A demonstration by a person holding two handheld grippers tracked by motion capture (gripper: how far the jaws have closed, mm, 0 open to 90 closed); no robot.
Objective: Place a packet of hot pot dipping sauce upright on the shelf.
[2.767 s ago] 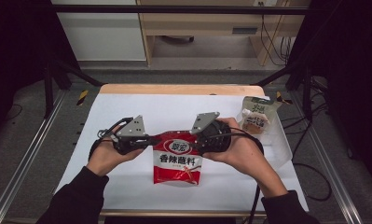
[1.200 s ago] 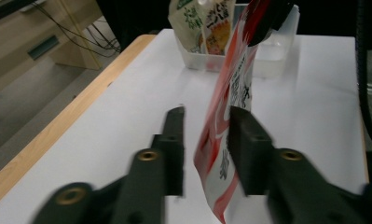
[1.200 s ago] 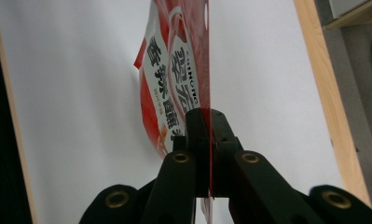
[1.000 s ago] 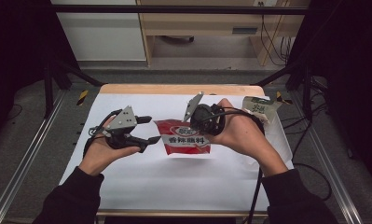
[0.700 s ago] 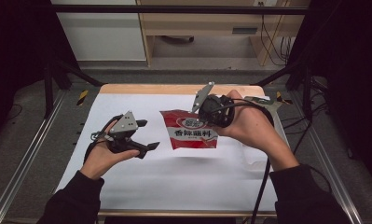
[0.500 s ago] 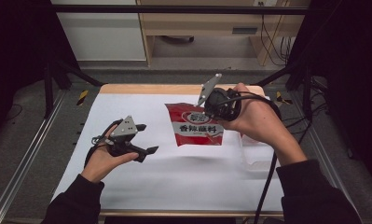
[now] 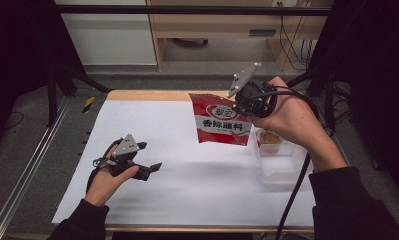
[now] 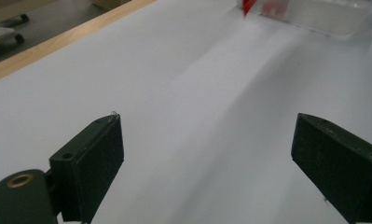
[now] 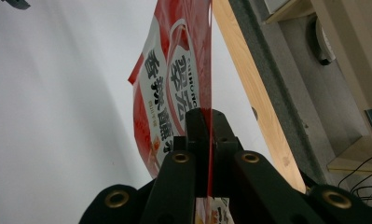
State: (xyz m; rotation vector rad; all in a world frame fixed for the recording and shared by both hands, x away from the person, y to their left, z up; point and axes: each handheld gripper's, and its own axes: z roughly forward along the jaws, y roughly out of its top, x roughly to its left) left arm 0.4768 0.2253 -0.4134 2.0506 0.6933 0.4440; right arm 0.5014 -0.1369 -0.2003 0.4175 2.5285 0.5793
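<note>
A red seasoning packet (image 7: 221, 125) with a white label hangs above the white table, next to a clear plastic container (image 7: 282, 162). My right gripper (image 7: 241, 107) is shut on its right edge, held up at the back right. In the right gripper view the jaws (image 9: 207, 126) pinch the packet (image 9: 174, 79) edge-on. My left gripper (image 7: 149, 156) sits low at the front left, a hand around it. Its jaws have just been opening and stand wide apart (image 8: 207, 140) with nothing between them, over bare white table.
The clear container holds a small orange-topped pack (image 7: 270, 137). Along the back of the white sheet (image 7: 202, 175) runs a wooden table edge (image 7: 147, 95). A cable (image 7: 292, 195) trails from the right gripper down over the front right. Dark stands flank the table.
The right gripper has lifted the packet up and toward the back right, beside the container. The left hand has sunk toward the front left and its jaws have widened.
</note>
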